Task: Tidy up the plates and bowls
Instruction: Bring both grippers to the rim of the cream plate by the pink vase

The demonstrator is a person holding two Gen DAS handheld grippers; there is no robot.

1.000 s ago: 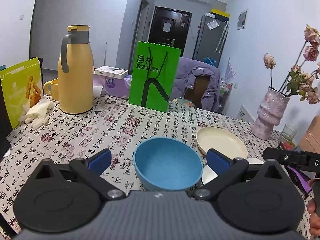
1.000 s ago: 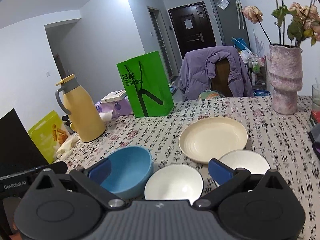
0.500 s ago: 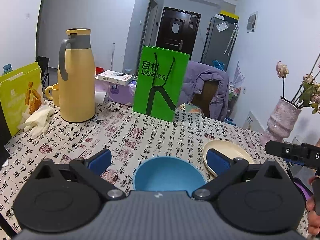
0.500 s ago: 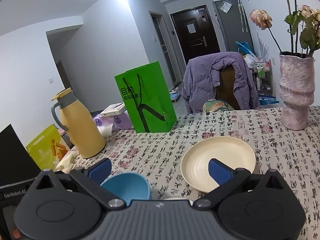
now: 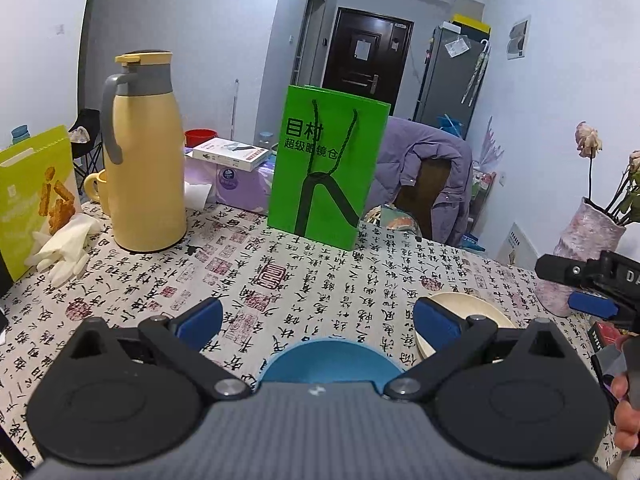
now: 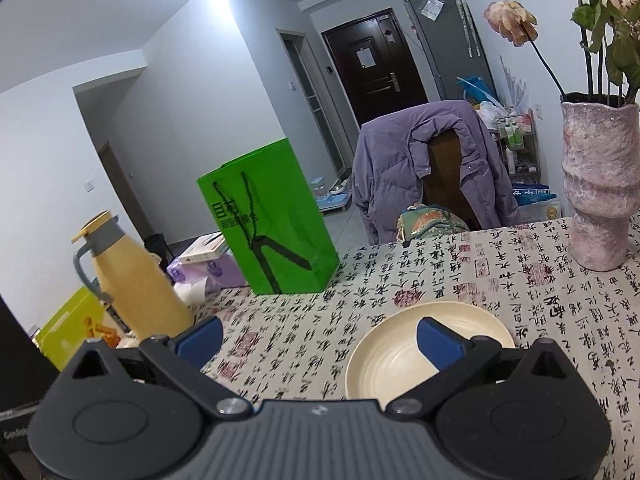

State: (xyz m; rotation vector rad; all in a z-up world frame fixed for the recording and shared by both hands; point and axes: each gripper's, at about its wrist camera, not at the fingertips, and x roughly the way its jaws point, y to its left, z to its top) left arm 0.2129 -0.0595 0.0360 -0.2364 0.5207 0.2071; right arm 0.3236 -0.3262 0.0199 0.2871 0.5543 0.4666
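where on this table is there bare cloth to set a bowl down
The widest free patch lies mid-table, bordered by the yellow thermos jug, green paper bag, blue bowl and cream plate. More bare cloth between plate and pink vase. Crowded at the left edge around the white gloves.

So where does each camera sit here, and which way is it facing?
Left wrist: on the left gripper, above the table, facing the green bag; the blue bowl lies below; a hand at the right edge.
Right wrist: on the right gripper, over the cream plate.
Both share bag, plate, yellow jug.
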